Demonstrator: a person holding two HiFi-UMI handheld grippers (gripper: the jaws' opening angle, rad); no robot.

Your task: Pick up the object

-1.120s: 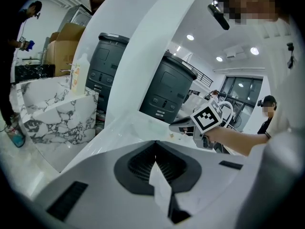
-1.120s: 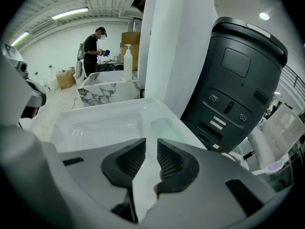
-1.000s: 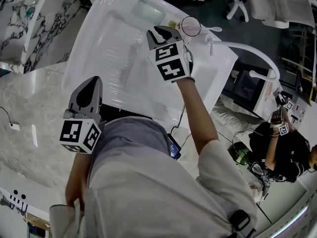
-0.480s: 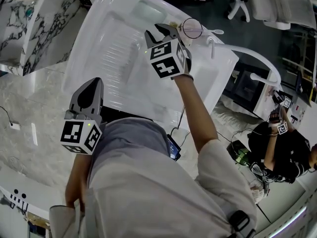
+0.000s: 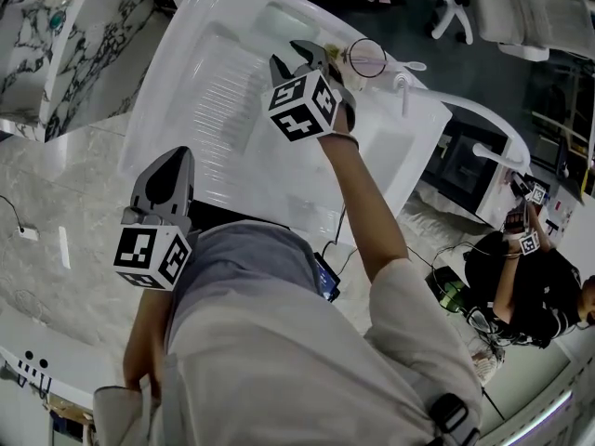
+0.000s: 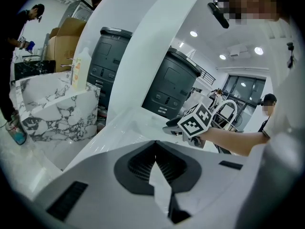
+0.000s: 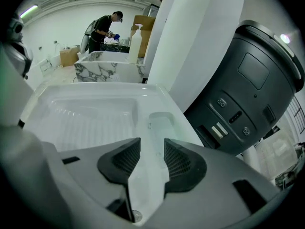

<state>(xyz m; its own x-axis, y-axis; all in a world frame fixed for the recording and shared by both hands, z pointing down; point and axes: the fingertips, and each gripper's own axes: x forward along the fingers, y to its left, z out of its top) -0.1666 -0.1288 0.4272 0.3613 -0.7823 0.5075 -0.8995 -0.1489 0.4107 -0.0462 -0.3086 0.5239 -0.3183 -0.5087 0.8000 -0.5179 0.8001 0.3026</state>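
1. Right gripper point(image 7: 151, 149) hangs released over the far side of the white basin point(image 5: 232, 147), tilted down at it. Its jaws have just been opening and now stand wide, and between the pads I see only bare basin surface.
2. Left gripper point(image 6: 155, 149) is clenched on nothing, its pads meeting at the tips. I hold it back at the basin's near edge, well apart from the work.
3. The task does not name its object. My best guess is the clear, round-rimmed glass point(image 5: 365, 57), which stands on the basin's far rim just beside the right gripper. It does not show in the right gripper view, so I judge that I am not lined up on it.
4. Straight ahead of the open jaws lies a shallow recess point(image 7: 161, 124) moulded into the basin's far side. It looks empty as far as I can tell.
5. At the very foot of the gap sits a small round thing point(image 7: 136, 216). I cannot tell what it is, or whether it lies on the basin at all.
6. I take the step in hand to be the approach. To do it well, I should:
   - turn the right gripper toward the glass until its wall stands squarely between the pads, jaws wide all the way in;
   - take the glass on its side below the rim and close gently, since clear glass is likely slick;
   - avoid nudging it first, because it stands at the basin's edge and could tip off the far side.
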